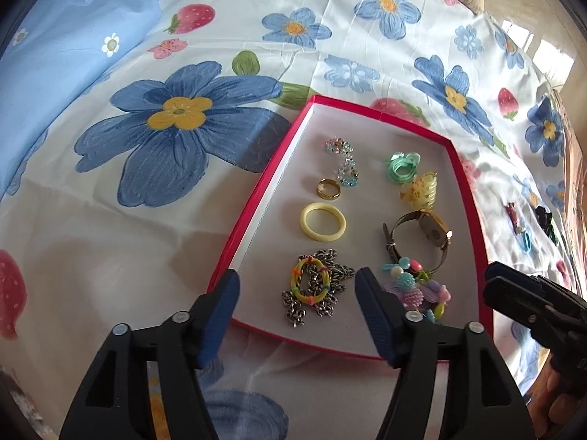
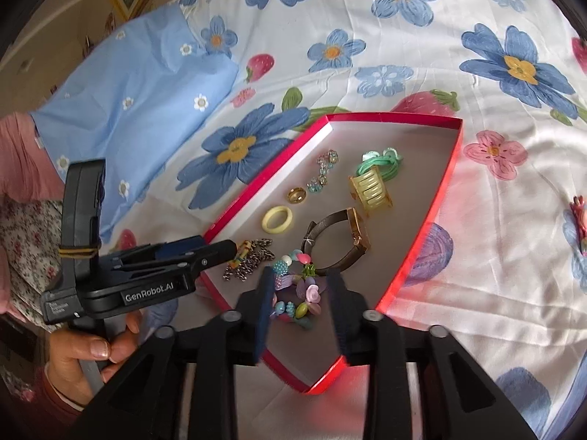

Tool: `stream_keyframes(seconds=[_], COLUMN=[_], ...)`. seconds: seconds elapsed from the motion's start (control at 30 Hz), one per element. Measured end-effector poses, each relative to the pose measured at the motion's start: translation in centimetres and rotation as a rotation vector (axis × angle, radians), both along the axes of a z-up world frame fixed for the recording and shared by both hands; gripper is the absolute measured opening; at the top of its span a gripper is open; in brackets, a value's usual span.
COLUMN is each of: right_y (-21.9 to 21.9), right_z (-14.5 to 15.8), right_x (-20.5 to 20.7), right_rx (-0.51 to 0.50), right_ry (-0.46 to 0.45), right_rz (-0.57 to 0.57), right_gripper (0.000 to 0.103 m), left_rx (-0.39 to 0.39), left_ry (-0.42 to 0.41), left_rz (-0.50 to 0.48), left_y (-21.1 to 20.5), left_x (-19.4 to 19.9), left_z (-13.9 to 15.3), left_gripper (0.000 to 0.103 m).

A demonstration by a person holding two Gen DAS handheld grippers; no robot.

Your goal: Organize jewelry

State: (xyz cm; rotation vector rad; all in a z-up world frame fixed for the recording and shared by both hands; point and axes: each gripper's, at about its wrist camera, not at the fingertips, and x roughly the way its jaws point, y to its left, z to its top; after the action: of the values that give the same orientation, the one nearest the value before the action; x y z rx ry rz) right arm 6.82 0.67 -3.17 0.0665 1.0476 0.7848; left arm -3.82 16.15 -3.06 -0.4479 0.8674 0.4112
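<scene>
1. Left tool (image 1: 297,293) parted over chain necklace (image 1: 315,289), clamping nothing.
2. Right tool (image 2: 301,293) parted astride bead bracelet (image 2: 293,293), partly hiding it.
3. Both inside red tray (image 1: 256,198) near bed's front edge.
4. Far-right trinkets (image 1: 524,227) blurred.

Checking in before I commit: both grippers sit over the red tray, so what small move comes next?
Probably lift both clear. The left gripper stands open over the chain necklace, the right gripper open around the beaded bracelet; both pieces lie in the red tray.
</scene>
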Motion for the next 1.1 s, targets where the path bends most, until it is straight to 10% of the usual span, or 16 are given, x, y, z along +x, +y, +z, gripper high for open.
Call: stream_keyframes(seconds=[0.1, 0.2, 0.47, 0.7, 0.87, 1.1], right_y=[-1.1, -2.4, -5.8, -6.7, -6.4, -5.3], right_z=[0.6, 1.1, 0.7, 1.1, 0.7, 2.3], right_x=[-0.2, -0.2, -0.1, -1.7, -2.7, -6.3], right_rx=[0.036, 0.103, 0.371, 0.469, 0.421, 0.058], right_ry=[-0.003, 0.020, 0.218, 0.172, 0.188, -0.157], right_rz=[-0.022, -0.050, -0.148, -0.135, -0.091, -0.059], right_gripper=[0.048, 0.076, 0.094, 0.103, 0.103, 0.103], left_rx=[-0.009, -0.028, -0.064, -0.013, 0.050, 0.135], left_ry=[-0.029, -0.062, -0.112, -0.108, -0.096, -0.074], left_rz=[0.018, 0.034, 0.073, 0.098, 0.099, 0.076], left_y=[-0.2, -0.4, -1.4, -2.8, -4.2, -6.0], left_x=[-1.0, -2.0, -5.0, -7.0, -8.3, -9.5], left_z=[0.7, 1.3, 1.8, 2.3, 2.5, 2.8], left_gripper=[0.077, 0.080, 0.086, 0.086, 0.087, 0.091])
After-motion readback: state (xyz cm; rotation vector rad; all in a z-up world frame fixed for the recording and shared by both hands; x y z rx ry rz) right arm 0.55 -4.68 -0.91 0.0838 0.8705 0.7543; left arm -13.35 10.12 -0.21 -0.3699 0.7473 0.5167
